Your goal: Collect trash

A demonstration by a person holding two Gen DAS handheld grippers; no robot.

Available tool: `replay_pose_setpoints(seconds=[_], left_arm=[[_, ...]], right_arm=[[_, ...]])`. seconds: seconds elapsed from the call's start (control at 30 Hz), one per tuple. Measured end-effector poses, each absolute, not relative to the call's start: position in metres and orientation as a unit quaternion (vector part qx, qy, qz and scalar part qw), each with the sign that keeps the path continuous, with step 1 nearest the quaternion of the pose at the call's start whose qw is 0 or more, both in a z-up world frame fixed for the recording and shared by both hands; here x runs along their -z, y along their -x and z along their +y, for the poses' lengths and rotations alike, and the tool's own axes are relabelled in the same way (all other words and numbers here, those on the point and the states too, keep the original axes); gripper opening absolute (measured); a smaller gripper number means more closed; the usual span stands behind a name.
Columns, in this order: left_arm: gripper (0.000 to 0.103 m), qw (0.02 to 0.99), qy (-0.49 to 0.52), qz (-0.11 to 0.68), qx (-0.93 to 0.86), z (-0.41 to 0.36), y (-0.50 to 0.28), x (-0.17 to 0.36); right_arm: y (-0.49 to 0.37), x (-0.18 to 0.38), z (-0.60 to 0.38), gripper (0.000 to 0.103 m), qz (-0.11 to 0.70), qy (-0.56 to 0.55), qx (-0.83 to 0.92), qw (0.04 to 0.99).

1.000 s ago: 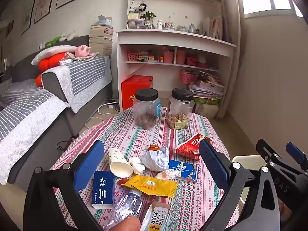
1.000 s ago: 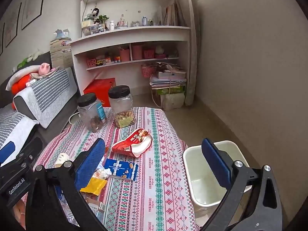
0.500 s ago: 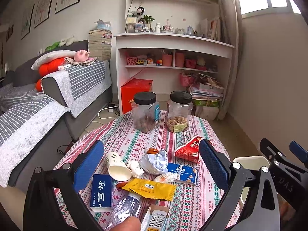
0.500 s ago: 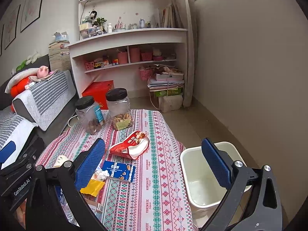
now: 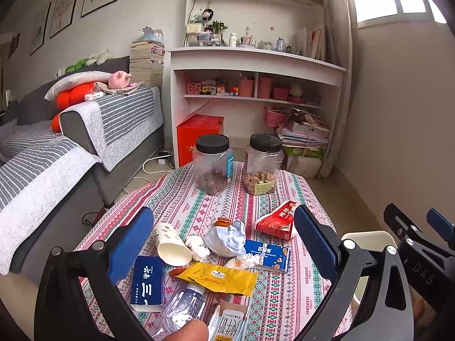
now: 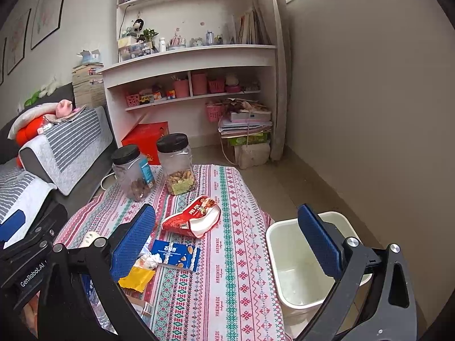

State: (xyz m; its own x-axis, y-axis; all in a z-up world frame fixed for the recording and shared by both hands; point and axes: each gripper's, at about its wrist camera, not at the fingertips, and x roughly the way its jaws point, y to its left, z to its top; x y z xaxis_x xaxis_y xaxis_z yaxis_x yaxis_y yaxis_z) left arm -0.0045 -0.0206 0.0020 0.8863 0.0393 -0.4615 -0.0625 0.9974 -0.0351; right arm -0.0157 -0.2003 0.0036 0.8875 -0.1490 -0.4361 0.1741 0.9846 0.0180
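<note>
Patterned tablecloth point(image 5: 182, 199) under both my grippers. Left gripper point(image 5: 224, 241) fingers spread wide, empty, above the trash pile: paper cup point(image 5: 170, 244), crumpled wrapper point(image 5: 227, 238), yellow packet point(image 5: 219, 278). Right gripper point(image 6: 227, 238) also agape, holding nothing. White bin point(image 6: 287, 264) beside table looks empty. Two jars point(image 6: 177, 164) w/ nuts. Bottle point(image 5: 182, 309) cut off at frame btm.

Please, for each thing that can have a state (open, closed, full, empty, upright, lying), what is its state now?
Left hand-held gripper: open, empty.
Right hand-held gripper: open, empty.
Bin: open, empty.
Two jars: upright, lids on, partly filled.
Paper cup: lying on its side.
Red bag: lying, torn open.
Bottle: lying.
</note>
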Motion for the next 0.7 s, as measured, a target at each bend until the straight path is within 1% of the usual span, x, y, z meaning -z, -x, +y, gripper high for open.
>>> replay_pose_setpoints(seconds=[0.7], left_arm=[[0.096, 0.969, 0.027, 0.243, -0.022, -0.0156, 0.0060, 0.0000]], right_arm=[[0.0156, -0.0043, -0.1964, 0.096, 0.221, -0.027, 0.082, 0.971]])
